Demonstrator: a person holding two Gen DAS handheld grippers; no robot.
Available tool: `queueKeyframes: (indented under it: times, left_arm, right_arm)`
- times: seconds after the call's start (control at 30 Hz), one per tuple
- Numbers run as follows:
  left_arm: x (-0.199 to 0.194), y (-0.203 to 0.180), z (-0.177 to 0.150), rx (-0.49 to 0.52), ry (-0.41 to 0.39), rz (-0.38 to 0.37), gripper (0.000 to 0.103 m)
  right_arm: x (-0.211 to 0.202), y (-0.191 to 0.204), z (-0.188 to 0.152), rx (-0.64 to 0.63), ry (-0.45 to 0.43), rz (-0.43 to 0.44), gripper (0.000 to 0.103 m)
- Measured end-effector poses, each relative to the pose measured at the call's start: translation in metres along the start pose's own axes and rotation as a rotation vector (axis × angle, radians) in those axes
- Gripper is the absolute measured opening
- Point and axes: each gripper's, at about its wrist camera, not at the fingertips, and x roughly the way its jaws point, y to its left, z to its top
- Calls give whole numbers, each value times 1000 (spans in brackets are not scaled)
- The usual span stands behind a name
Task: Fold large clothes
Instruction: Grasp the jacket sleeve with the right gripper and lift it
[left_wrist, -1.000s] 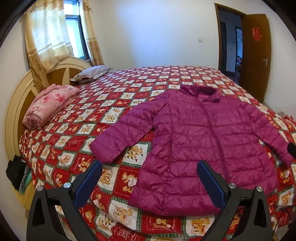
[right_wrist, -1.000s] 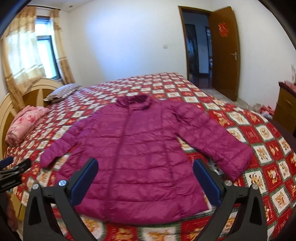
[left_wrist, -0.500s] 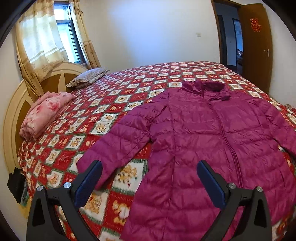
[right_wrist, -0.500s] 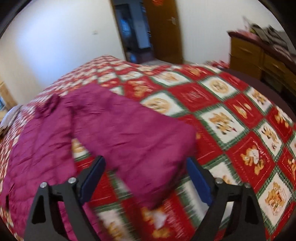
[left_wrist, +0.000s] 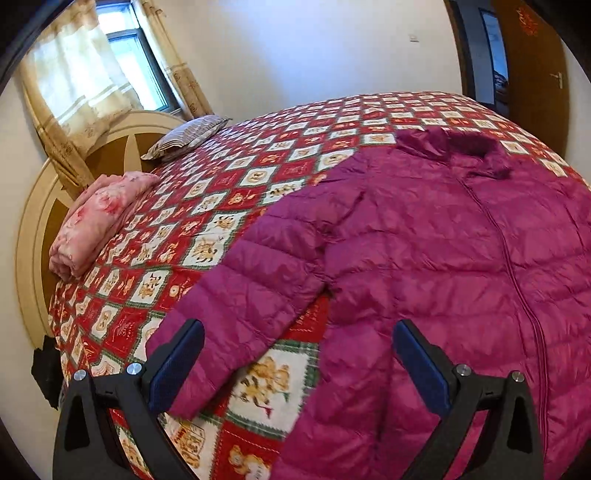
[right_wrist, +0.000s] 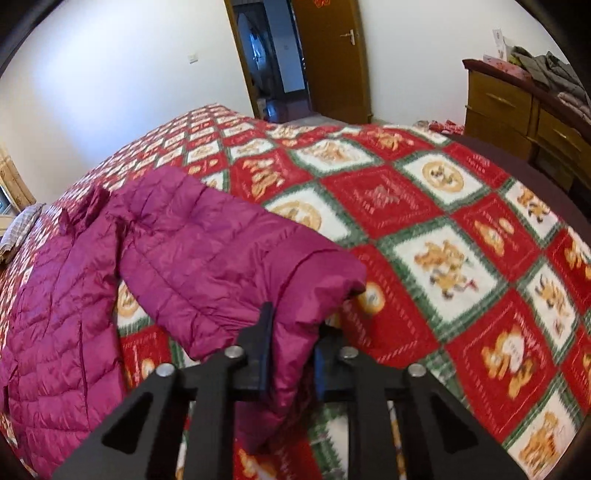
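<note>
A magenta quilted down jacket (left_wrist: 436, 258) lies spread face up on the bed, its collar toward the far side. In the left wrist view my left gripper (left_wrist: 295, 354) hovers open over the cuff end of one sleeve (left_wrist: 236, 314), one finger at the cuff, the other over the jacket body. In the right wrist view my right gripper (right_wrist: 291, 332) has its jaws closing on the cuff end of the other sleeve (right_wrist: 229, 258), the fabric pinched between the pads and bunched up.
The bed carries a red, green and white patterned quilt (right_wrist: 443, 221). A folded pink blanket (left_wrist: 99, 218) and a striped pillow (left_wrist: 188, 134) lie by the headboard. A wooden dresser (right_wrist: 524, 110) stands at the right, an open door (right_wrist: 332, 59) beyond the bed.
Both grippers moved down and closer to the jacket. The right one swung to the sleeve's cuff and closed from wide open onto it. The left stayed open.
</note>
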Motion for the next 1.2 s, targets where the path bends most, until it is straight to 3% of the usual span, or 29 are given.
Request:
queueKeyframes:
  times: [0.27, 0.6, 0.97, 1.1, 1.17, 1.2]
  left_arm:
    - [9, 1, 17, 13, -24, 19, 102]
    - [32, 4, 29, -15, -4, 22, 102]
    - [44, 18, 30, -24, 4, 42, 102]
    - [51, 28, 27, -35, 19, 60, 102]
    - [53, 31, 25, -38, 26, 67, 102]
    - [53, 32, 25, -41, 27, 69, 102]
  right_arm:
    - [-14, 38, 46, -119, -140, -37, 14]
    - [-30, 152, 54, -339, -256, 69, 14]
    - [-2, 273, 19, -535, -260, 189, 14]
    - [21, 309, 0, -599, -204, 224, 15]
    - [31, 318, -8, -628, -153, 235, 19]
    - [33, 320, -12, -622, -145, 248, 33]
